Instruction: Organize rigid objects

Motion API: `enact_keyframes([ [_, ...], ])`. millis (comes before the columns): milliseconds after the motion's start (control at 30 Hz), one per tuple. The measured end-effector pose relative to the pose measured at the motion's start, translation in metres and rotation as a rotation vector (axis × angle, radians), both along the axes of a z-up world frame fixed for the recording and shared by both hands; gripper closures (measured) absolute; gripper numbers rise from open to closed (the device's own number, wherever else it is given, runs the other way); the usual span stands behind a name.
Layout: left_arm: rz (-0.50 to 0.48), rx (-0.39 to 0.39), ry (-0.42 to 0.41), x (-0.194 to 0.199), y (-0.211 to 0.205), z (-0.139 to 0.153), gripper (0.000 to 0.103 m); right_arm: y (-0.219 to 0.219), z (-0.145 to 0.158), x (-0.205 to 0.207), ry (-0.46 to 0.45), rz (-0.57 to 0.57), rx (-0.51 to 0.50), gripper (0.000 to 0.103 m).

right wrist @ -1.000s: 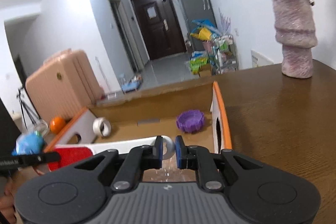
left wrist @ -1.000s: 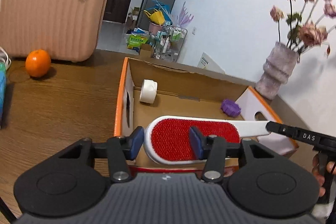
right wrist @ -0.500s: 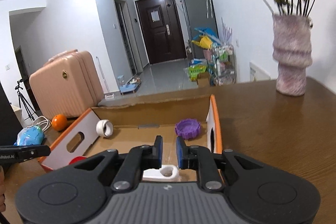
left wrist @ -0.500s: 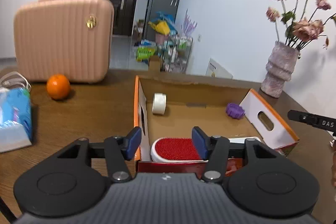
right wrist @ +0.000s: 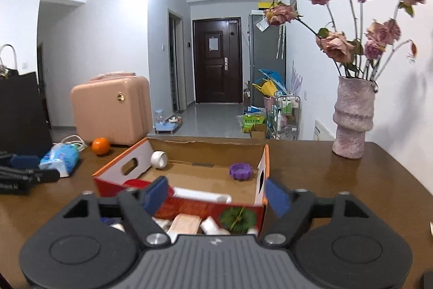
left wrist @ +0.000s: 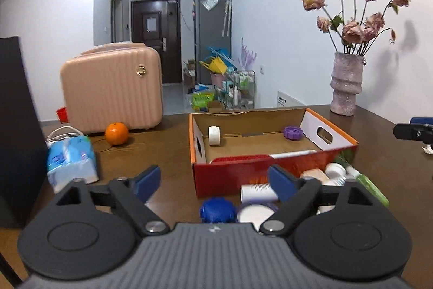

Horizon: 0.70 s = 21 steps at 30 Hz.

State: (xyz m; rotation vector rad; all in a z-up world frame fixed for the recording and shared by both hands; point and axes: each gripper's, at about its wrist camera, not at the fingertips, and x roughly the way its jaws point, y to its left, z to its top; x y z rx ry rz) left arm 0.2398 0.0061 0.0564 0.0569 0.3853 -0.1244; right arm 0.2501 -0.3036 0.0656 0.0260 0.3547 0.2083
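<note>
Left gripper (left wrist: 215, 182): I am holding it back from the box, jaws spread wide, nothing between the pads.
Right gripper (right wrist: 217, 194): I am holding it just short of the box's near wall, jaws wide apart, gripping nothing.
Cardboard box (left wrist: 273, 174): sitting open on the wooden table (left wrist: 151, 151).
Lint brush (left wrist: 243, 156): lying flat inside the box along its near wall, red bristle pad toward the left end, white handle (right wrist: 201, 194) pointing right.
Tape roll (left wrist: 214, 135): I am seeing it on edge at the box's far left corner.
Purple cap (right wrist: 240, 171): resting on the box floor near the far right.
Loose pile: blue cap (left wrist: 217, 210), white jar (left wrist: 258, 192) and other small containers lying on the table just outside the near wall.
Surroundings: orange (left wrist: 116, 133), tissue pack (left wrist: 71, 160), pink suitcase (left wrist: 112, 91), vase (right wrist: 351, 117).
</note>
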Motion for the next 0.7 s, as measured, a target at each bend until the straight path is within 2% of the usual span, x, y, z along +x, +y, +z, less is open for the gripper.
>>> enact_keyframes([
  [33,0.016,0.015,-0.02,-0.017,-0.001,-0.001,0.0,0.0,-0.002,-0.012,-0.006,-0.002,0.003,0.019],
  [133,0.016,0.05,-0.059,-0.057,-0.003,-0.003,0.0,0.0,-0.009,-0.053,-0.056,-0.026,0.035,0.014],
  [233,0.047,0.029,-0.076,-0.092,-0.003,-0.008,0.0,-0.002,-0.018,-0.09,-0.074,-0.039,0.079,0.007],
  [400,0.058,0.046,-0.07,-0.144,-0.007,-0.02,0.0,0.008,-0.036,-0.14,-0.059,-0.011,0.032,0.002],
  [567,0.071,0.02,-0.044,-0.181,-0.007,-0.032,0.0,0.016,-0.054,-0.18,-0.047,0.001,0.059,0.0],
  [700,0.047,0.075,-0.064,-0.191,-0.018,-0.031,0.0,0.019,-0.059,-0.198,-0.024,-0.021,0.034,0.0],
])
